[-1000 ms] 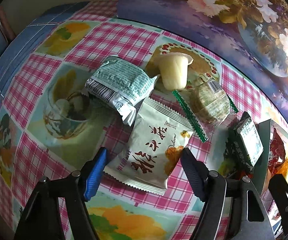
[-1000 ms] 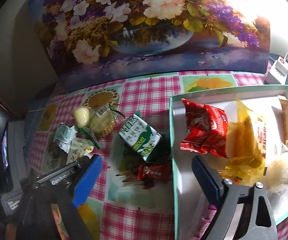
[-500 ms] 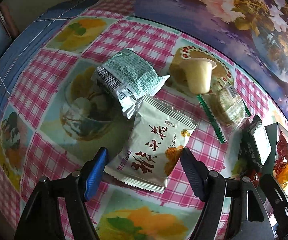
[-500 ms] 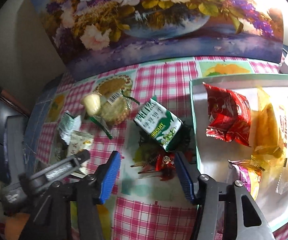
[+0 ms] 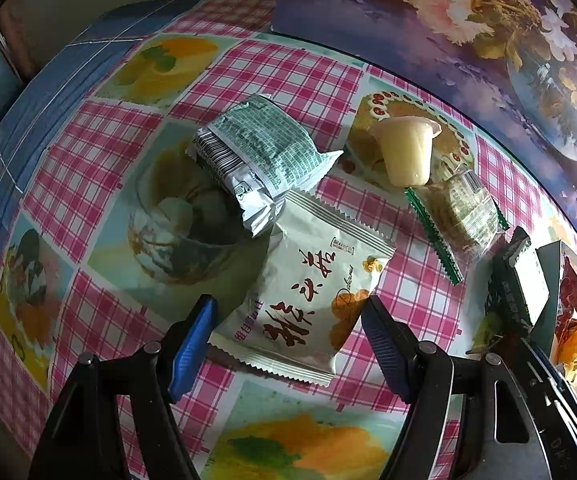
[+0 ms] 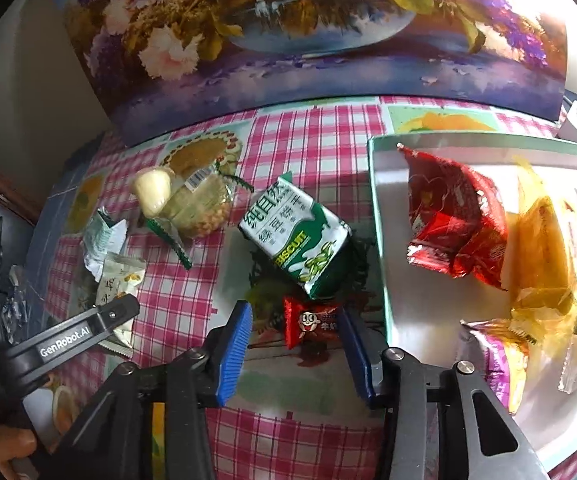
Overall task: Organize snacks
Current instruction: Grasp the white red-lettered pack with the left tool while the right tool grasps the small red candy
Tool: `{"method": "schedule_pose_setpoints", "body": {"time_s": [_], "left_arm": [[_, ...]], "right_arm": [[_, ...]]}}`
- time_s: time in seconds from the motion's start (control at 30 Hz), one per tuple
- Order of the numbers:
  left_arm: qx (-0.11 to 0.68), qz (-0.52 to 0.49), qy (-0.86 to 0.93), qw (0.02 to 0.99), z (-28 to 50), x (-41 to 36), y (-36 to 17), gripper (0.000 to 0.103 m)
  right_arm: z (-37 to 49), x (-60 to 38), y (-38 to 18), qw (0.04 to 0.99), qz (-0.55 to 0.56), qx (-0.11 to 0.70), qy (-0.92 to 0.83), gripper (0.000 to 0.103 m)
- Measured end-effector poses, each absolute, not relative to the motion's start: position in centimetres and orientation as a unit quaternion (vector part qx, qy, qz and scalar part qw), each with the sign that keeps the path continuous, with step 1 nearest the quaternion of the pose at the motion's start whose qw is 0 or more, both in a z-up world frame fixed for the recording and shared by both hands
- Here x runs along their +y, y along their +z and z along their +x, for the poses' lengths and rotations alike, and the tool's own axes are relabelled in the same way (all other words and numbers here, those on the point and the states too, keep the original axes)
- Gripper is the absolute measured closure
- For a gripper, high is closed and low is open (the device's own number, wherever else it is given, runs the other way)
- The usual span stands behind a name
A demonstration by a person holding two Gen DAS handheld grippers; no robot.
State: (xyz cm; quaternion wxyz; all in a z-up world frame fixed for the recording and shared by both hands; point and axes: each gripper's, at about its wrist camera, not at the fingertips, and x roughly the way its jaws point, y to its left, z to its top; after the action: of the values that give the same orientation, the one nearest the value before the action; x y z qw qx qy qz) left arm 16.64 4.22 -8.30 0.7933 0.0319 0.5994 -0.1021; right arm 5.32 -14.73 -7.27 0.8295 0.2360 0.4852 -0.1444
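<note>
Fingers (image 6: 235,354) of the right gripper (image 6: 292,354) stand apart around a small red candy packet (image 6: 310,322), one pad on each side of it; whether they touch it I cannot tell, and they are not clamped on it. Just beyond the fingertips lies a green biscuit pack (image 6: 296,236), tilted, its near corner touching or overlapping the candy. To the right of the fingers sits the teal-rimmed box (image 6: 376,208), already holding a red bag (image 6: 452,220), a yellow wrapper (image 6: 540,252), a purple-and-yellow packet (image 6: 496,360) and a few pale packets at its far right edge.

The left gripper (image 5: 288,340) is also wide open, its blue pads flanking the near end of a white packet with red characters (image 5: 308,292) that lies flat on the checked table (image 5: 300,76). Past that packet, further from the fingers, a grey-green printed pouch (image 5: 260,156) overlaps its far edge. Beyond and to the right are a pale jelly cup (image 5: 406,152) on its side and a clear-wrapped cake with green trim (image 5: 460,212), touching each other.

By my judgement the sorting is perhaps half done: several snacks are in the box, while six remain on the table, namely the candy, the biscuit pack, the white packet, the pouch, the jelly cup and the cake. Each gripper looks poised for a pick, the right on the candy and the left on the white packet, with neither grasp made yet.
</note>
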Motion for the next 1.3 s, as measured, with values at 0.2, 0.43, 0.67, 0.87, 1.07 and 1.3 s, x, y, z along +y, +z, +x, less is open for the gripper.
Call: {"method": "schedule_pose_setpoints", "body": {"time_s": [0.2, 0.43, 0.67, 0.87, 1.07, 1.3], "left_arm": [[0.599, 0.03, -0.103, 0.793, 16.4, 4.2, -8.6, 0.028], [0.596, 0.042, -0.106, 0.795, 16.4, 4.2, -8.9, 0.028], [0.576, 0.061, -0.113, 0.807, 16.2, 4.0, -8.4, 0.027], [0.562, 0.074, -0.122, 0.815, 15.8, 3.4, -8.5, 0.027], [0.561, 0.085, -0.128, 0.813, 15.7, 3.1, -8.9, 0.027], [0.553, 0.081, -0.136, 0.818, 15.5, 3.1, -8.4, 0.045]], "right_arm": [[5.9, -13.9, -7.7, 0.827, 0.239, 0.494, -0.118, 0.058], [6.2, -13.5, -7.8, 0.829, 0.226, 0.498, -0.122, 0.058], [6.2, -13.7, -7.8, 0.831, 0.214, 0.497, -0.131, 0.057], [6.4, -13.1, -7.8, 0.834, 0.189, 0.501, -0.134, 0.057], [6.6, -12.0, -8.0, 0.837, 0.145, 0.508, -0.142, 0.062], [6.4, -12.0, -8.1, 0.837, 0.145, 0.507, -0.146, 0.075]]}}
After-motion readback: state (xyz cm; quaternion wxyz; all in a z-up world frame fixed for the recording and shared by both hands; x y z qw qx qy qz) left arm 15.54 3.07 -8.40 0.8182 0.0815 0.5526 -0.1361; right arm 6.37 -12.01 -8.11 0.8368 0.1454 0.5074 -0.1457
